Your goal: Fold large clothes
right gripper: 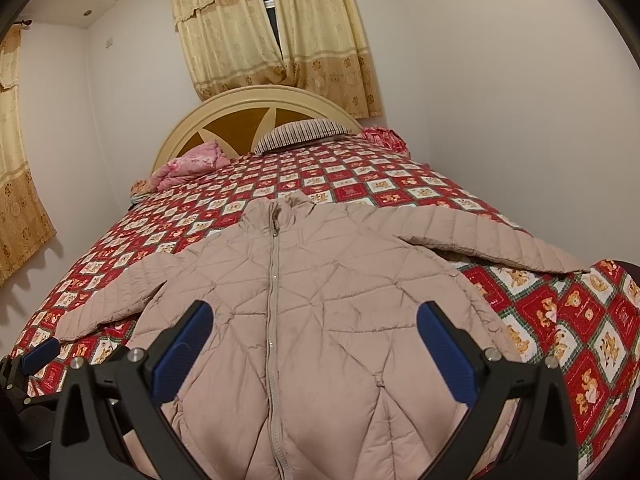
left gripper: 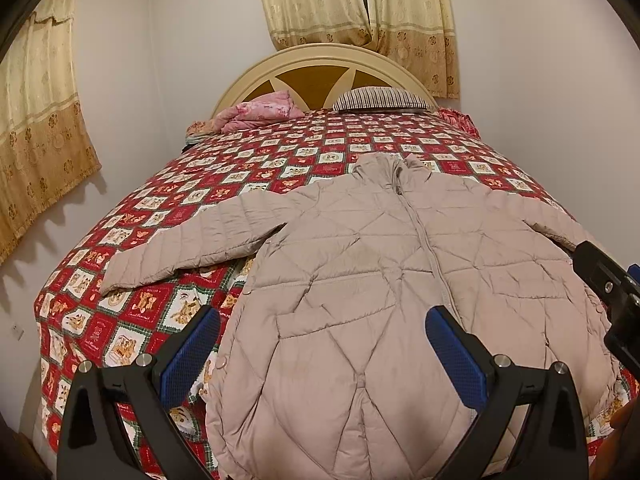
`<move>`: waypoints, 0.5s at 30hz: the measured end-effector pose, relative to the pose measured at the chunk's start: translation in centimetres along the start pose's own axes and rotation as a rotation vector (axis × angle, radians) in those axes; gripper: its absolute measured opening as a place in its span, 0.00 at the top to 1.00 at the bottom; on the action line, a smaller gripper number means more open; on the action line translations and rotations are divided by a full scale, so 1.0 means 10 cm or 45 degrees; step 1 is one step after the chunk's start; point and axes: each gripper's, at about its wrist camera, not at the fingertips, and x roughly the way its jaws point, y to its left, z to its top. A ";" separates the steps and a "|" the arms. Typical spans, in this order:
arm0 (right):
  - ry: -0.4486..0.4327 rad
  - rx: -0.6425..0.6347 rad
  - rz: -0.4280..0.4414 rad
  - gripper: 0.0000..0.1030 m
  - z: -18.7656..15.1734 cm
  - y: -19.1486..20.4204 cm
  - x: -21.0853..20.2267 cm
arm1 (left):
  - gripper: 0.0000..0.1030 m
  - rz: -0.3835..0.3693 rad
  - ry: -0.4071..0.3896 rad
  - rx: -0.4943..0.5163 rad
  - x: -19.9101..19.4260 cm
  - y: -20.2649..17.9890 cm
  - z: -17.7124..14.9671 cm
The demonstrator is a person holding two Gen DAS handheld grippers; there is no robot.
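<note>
The puffer jacket [left gripper: 360, 280] lay flat and zipped on the bed [left gripper: 248, 160], sleeves spread, apparently unfolded. Left gripper [left gripper: 322, 354] and right gripper [right gripper: 314, 350] hovered near its hem, jaws open, empty.

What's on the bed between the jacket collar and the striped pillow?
Only bare bedspread lies between the jacket collar and the striped pillow. Both wrist views show it.
</note>
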 end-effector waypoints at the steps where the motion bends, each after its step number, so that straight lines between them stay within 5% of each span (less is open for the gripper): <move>1: 0.000 0.000 0.000 0.00 0.00 0.00 0.00 | 0.01 0.001 0.000 0.000 0.00 0.00 0.00; 15: 0.007 0.001 0.000 0.00 -0.01 0.00 0.01 | 0.01 0.000 0.000 0.000 0.00 0.01 0.00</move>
